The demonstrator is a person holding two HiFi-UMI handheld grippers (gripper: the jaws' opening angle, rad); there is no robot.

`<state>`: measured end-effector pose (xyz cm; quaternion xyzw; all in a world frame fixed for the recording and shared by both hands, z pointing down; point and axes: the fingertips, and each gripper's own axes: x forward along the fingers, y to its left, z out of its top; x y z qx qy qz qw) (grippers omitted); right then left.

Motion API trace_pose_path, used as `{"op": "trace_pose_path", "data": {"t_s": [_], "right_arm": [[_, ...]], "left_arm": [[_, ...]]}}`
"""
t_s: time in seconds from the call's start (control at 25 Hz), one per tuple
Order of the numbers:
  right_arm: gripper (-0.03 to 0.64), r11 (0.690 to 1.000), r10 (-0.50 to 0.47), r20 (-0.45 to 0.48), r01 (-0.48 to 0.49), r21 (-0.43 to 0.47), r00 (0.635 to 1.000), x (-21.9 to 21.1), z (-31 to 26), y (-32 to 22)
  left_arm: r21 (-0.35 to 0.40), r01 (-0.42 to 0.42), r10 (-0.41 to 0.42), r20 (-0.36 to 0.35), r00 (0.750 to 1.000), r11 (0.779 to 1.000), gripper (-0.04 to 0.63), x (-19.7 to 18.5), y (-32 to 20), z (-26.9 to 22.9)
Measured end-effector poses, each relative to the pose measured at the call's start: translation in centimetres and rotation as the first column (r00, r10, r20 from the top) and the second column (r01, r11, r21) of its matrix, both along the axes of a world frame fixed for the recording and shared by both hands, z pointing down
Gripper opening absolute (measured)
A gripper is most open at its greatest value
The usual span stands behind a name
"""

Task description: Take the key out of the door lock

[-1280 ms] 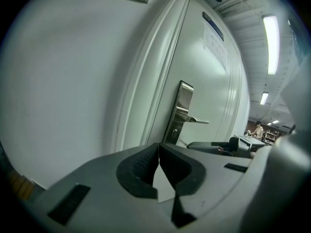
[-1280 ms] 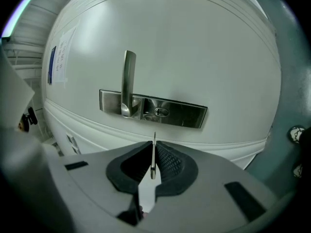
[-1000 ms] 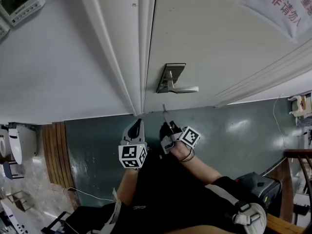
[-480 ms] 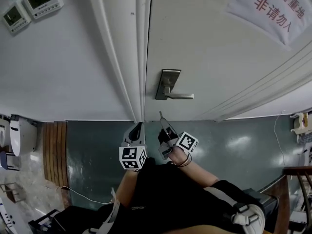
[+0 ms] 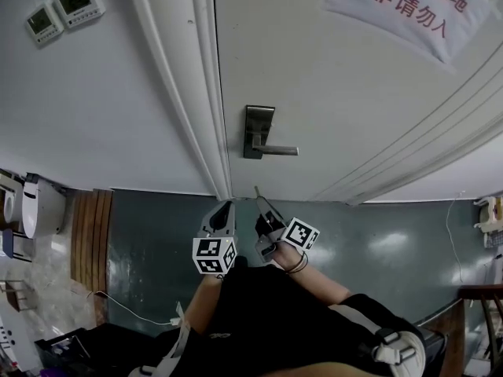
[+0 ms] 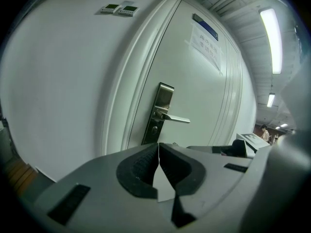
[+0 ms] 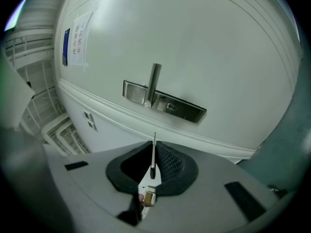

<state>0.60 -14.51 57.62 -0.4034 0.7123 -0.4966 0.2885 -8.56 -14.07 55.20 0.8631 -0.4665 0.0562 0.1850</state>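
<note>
The right tongs (image 7: 153,147) are clamped on the key (image 7: 153,154). Its thin metal blade stands edge-on between the ribbed pads, and its tip pokes out past the fingertips towards the door (image 7: 204,47). Behind the pads a small brass-coloured piece (image 7: 148,198) shows; what it is cannot be told. The key is out of the door lock (image 7: 165,102) and well apart from it, and the dark keyhole (image 7: 169,106) in the lock plate is bare.

In the head view the right tongs (image 5: 262,206) and the left tongs (image 5: 226,204) are side by side, close together, below the door lock (image 5: 257,132). The slim blade of the key (image 5: 257,193) juts out from the right pair. The lever handle (image 5: 277,149) points away from the door frame (image 5: 206,93), and the lock plate sits near the door's edge beside that frame.

The left tongs (image 6: 158,147) are closed, pad against pad, with nothing between them. They point at the door lock (image 6: 158,113) from a distance and touch nothing.

A paper notice (image 5: 393,6) with red print hangs on the upper part of the door. Two small wall panels (image 5: 67,6) are mounted on the wall beyond the frame. The floor (image 5: 377,242) under the person is dark green.
</note>
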Motion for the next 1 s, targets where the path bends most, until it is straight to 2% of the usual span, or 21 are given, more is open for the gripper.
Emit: {"op": "trace_pose_path", "data": {"t_s": [0.2,0.4,0.64,0.84,1.0], "right_arm": [[0.031,0.999,-0.035,-0.032,0.035,0.001,0.999,1.0,0.1,2.8],[0.031,0.997,-0.071,-0.209,0.070,-0.016,0.975,2.9,1.6,5.8],[0.031,0.990,-0.112,-0.434,0.140,0.033,0.894,3.7,0.9,8.2],[0.031,0.973,-0.124,-0.542,0.210,0.100,0.831,2.8,-1.5,9.5],[0.031,0.954,-0.083,-0.649,0.248,0.167,0.756,2.4,-4.3,9.5]], "left_arm": [[0.002,0.023,-0.023,0.005,1.000,1.000,0.025,1.1,2.6,-0.2],[-0.004,0.044,-0.044,0.003,0.999,0.999,0.025,2.4,5.9,0.1],[-0.007,0.082,-0.082,-0.013,0.997,0.997,0.025,3.0,9.1,0.4],[0.002,0.097,-0.096,-0.024,0.995,0.995,0.025,3.1,10.2,0.1],[0.014,0.090,-0.089,-0.035,0.995,0.996,0.025,3.3,9.8,-0.7]]}}
